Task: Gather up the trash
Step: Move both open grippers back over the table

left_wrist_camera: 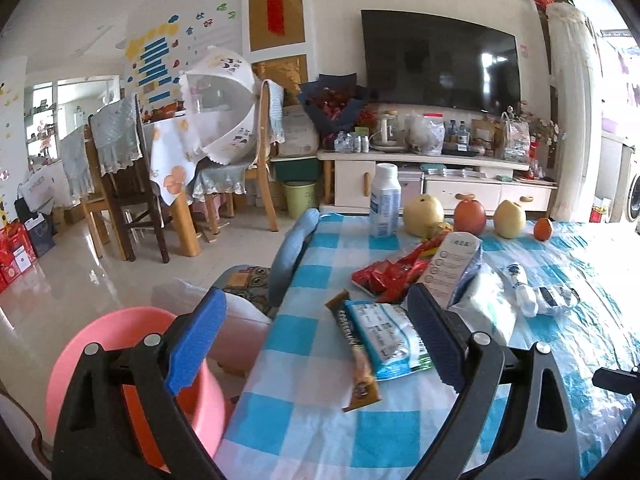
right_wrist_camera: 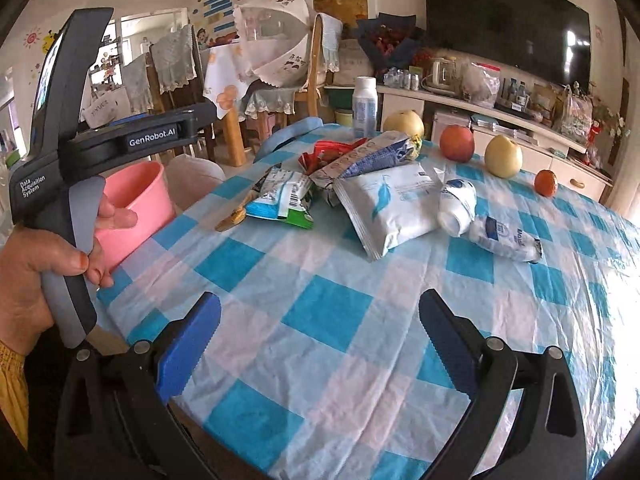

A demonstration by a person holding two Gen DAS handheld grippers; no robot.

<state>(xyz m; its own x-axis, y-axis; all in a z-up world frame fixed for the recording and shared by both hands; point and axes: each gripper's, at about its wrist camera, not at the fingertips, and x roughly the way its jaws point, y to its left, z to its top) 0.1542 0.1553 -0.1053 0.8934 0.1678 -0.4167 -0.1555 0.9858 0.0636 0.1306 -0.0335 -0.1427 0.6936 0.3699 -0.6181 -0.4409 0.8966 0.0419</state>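
Both tongs wide, empty: left tongs [left_wrist_camera: 316,340] hover by the wrappers [left_wrist_camera: 384,336]; bin [left_wrist_camera: 120,340] sits below table [left_wrist_camera: 304,432] edge for drops.

Bright daylight from the right. Glare washes out the tabletop [right_wrist_camera: 624,280] at its far right edge and streaks the television [left_wrist_camera: 486,60]. Floor [left_wrist_camera: 60,280] on the left shines with reflections. Strong fisheye bending, dark vignette in corners. Shadows soft. Focus mostly sharp; slight blur near frame edges.
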